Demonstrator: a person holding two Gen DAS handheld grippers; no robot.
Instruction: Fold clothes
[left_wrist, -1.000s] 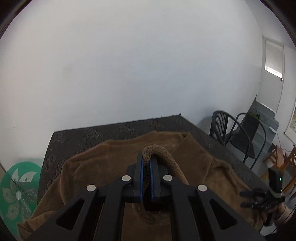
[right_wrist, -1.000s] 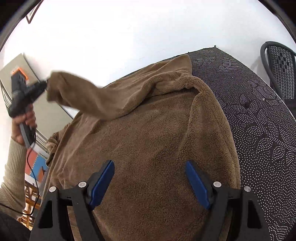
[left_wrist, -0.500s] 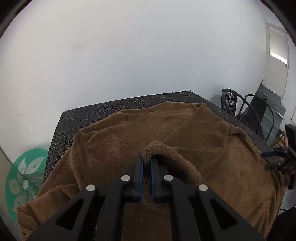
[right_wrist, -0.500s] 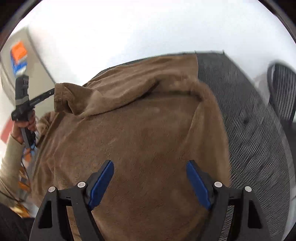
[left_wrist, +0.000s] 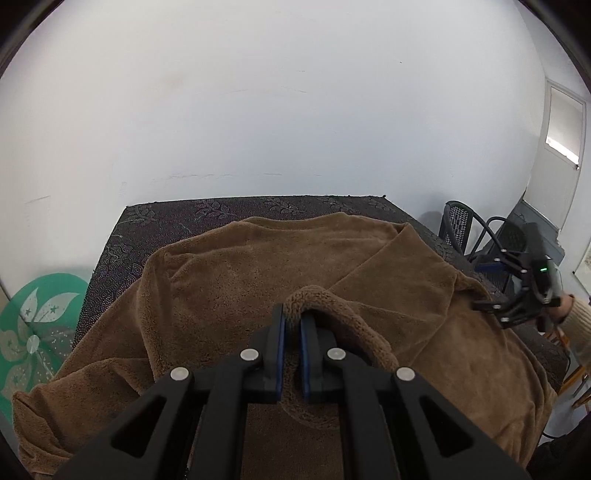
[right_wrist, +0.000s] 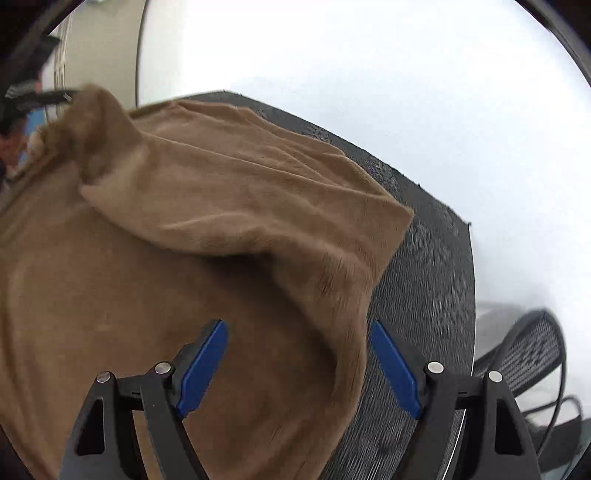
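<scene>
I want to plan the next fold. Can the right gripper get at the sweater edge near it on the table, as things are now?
Probably yes. The right gripper is open and empty, and the sweater edge lies just ahead between its fingers, nothing covering it. The left gripper pinches a sleeve end farther away, clear of that path.

The brown fleece garment (left_wrist: 303, 280) covers most of the tabletop (left_wrist: 192, 218), leaving bare strips along the far edge by the white wall (left_wrist: 280, 110) and down the right side (right_wrist: 428, 295). A black mesh chair (right_wrist: 528, 350) (cable trailing beside it) crowds the right edge.
</scene>
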